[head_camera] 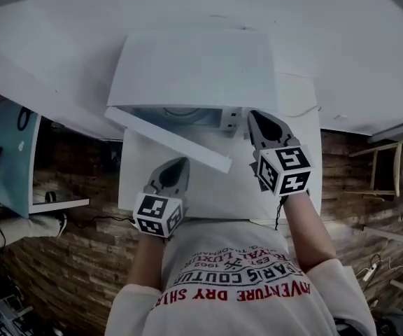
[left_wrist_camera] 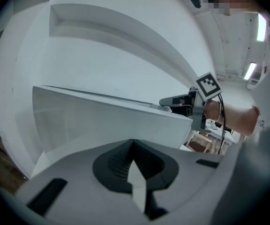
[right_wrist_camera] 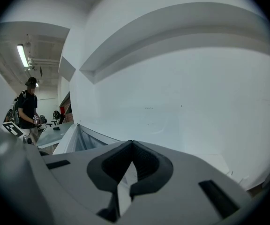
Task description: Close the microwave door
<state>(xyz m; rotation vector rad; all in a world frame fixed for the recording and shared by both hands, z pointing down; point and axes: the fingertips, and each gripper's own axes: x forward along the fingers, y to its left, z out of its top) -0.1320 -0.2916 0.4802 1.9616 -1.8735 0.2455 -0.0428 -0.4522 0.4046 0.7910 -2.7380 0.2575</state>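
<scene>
White microwave [head_camera: 194, 65] sitting on a white table [head_camera: 301, 110], its door [head_camera: 170, 140] standing ajar, angling out to the left | left gripper [head_camera: 180, 162] hovering just beside the door's outer face, jaws pressing together on nothing | right gripper [head_camera: 255, 116] hanging near the microwave's right front corner, jaws likewise meeting, empty

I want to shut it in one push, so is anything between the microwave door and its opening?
Nothing visible lies between door and microwave. The right claw sits by the opening's right edge, close to the door's path.
</scene>
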